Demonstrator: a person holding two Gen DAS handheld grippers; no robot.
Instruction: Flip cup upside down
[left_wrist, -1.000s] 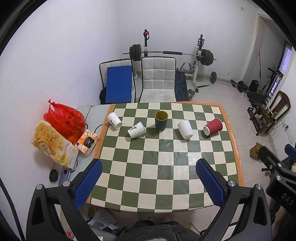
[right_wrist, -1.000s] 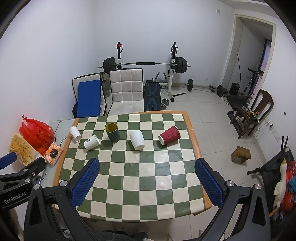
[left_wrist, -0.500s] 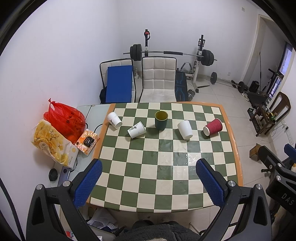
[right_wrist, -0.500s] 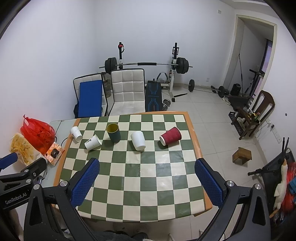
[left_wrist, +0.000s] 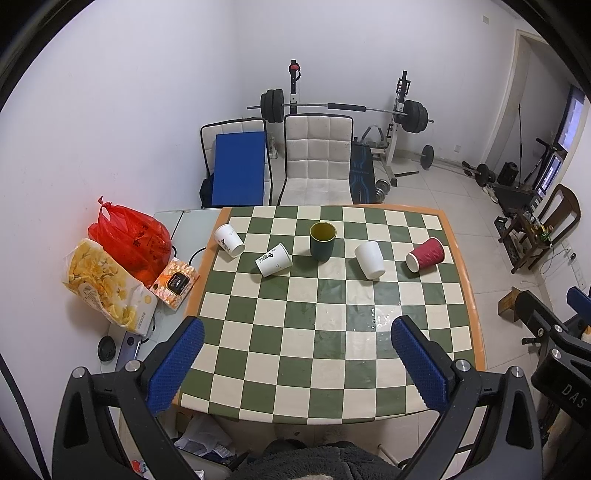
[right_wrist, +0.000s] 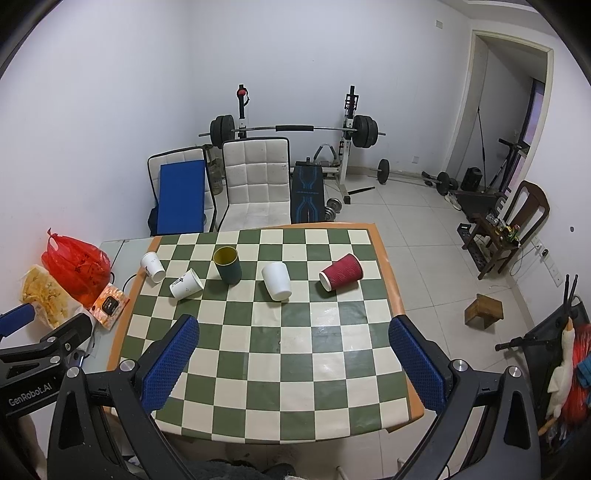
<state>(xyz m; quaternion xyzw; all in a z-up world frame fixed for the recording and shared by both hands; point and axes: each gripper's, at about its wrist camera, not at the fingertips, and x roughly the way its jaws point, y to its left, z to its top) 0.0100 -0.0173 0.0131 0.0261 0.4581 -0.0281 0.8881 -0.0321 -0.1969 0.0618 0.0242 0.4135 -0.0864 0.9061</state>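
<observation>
Checkered worktop (left_wrist: 332, 350) with five cups in a row along its far half; the dark green cup (left_wrist: 322, 242) is the only one upright, mouth up, and is judged the cup to invert. To its left lie two white paper cups (left_wrist: 273, 260), to its right a plain white cup (left_wrist: 369, 259) and a red ribbed cup (left_wrist: 424, 254). Left gripper (left_wrist: 295, 363) and right gripper (right_wrist: 293, 363) hover well short of the green cup, jaws spread wide and empty, apparently poised for an approach

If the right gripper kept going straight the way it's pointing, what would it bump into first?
Probably just the checkered table. The right gripper is open and aimed at bare squares; the nearest cup, the plain white cup, sits farther back. Depth is hard to judge here.
</observation>
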